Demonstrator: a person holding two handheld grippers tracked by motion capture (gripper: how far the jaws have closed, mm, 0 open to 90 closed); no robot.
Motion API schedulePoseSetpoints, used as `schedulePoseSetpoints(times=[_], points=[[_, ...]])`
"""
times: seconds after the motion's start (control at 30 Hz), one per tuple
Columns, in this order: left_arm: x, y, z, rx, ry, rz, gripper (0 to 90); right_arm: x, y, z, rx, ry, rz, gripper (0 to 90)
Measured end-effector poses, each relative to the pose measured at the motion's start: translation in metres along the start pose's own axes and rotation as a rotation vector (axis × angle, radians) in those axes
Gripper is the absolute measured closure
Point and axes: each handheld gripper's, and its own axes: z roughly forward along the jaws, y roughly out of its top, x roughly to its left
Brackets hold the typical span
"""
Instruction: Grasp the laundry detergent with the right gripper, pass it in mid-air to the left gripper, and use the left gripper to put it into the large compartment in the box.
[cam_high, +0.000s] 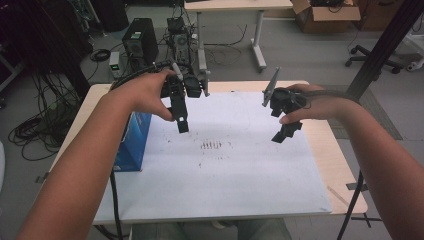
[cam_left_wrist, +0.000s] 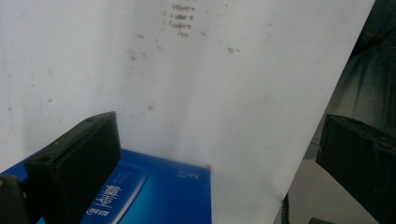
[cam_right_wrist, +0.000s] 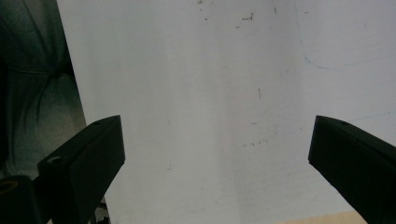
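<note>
Hovering wide-open and empty, the left hand-held gripper (cam_high: 181, 117) at ten o'clock and right hand-held gripper (cam_high: 286, 131) at two could knock the blue box (cam_high: 134, 142) off the tabletop (cam_high: 225, 190).

Light wooden table (cam_high: 345, 175) with rounded corners, covered over most of its top by a white sheet (cam_high: 235, 180) (smudged with small dark marks near its centre). A blue box (cam_high: 134, 142) with white print stands on the sheet at its left edge.
</note>
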Motion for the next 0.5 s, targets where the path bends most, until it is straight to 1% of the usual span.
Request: schedulePoseSetpoints(times=[0.1, 0.13, 0.2, 0.23, 0.3, 0.37, 0.47, 0.5], points=[[0.0007, 0.0005, 0.0004, -0.008, 0.002, 0.002, 0.3, -0.0010, -0.0003, 0.0001, 0.004, 0.002, 0.001, 3.6], [0.0010, 0.0009, 0.0005, -0.004, -0.001, 0.003, 0.3, -0.0015, -0.0004, 0.0007, 0.004, -0.001, 0.001, 3.6], [0.0007, 0.0011, 0.0010, 0.000, 0.005, 0.008, 0.3, -0.0014, -0.0005, 0.0014, 0.007, 0.000, 0.005, 3.7], [0.0007, 0.0011, 0.0012, -0.003, 0.004, 0.007, 0.3, -0.0017, -0.0002, 0.0022, 0.000, -0.002, 0.000, 3.7], [0.0005, 0.0013, 0.0004, 0.001, 0.007, 0.009, 0.3, -0.0007, 0.0002, 0.0025, 0.002, 0.003, 0.007, 3.8], [0.0004, 0.0010, 0.0001, -0.006, 0.005, 0.007, 0.3, -0.0003, 0.0007, 0.0033, 0.003, 0.001, 0.008, 3.6], [-0.0006, 0.0011, 0.0004, 0.002, 0.006, 0.009, 0.3, 0.0008, 0.0012, 0.0039, 0.006, 0.003, 0.007, 3.7], [-0.0009, 0.0009, 0.0009, -0.002, 0.006, 0.009, 0.3, 0.0010, 0.0015, 0.0040, 0.002, 0.003, 0.000, 3.7]])
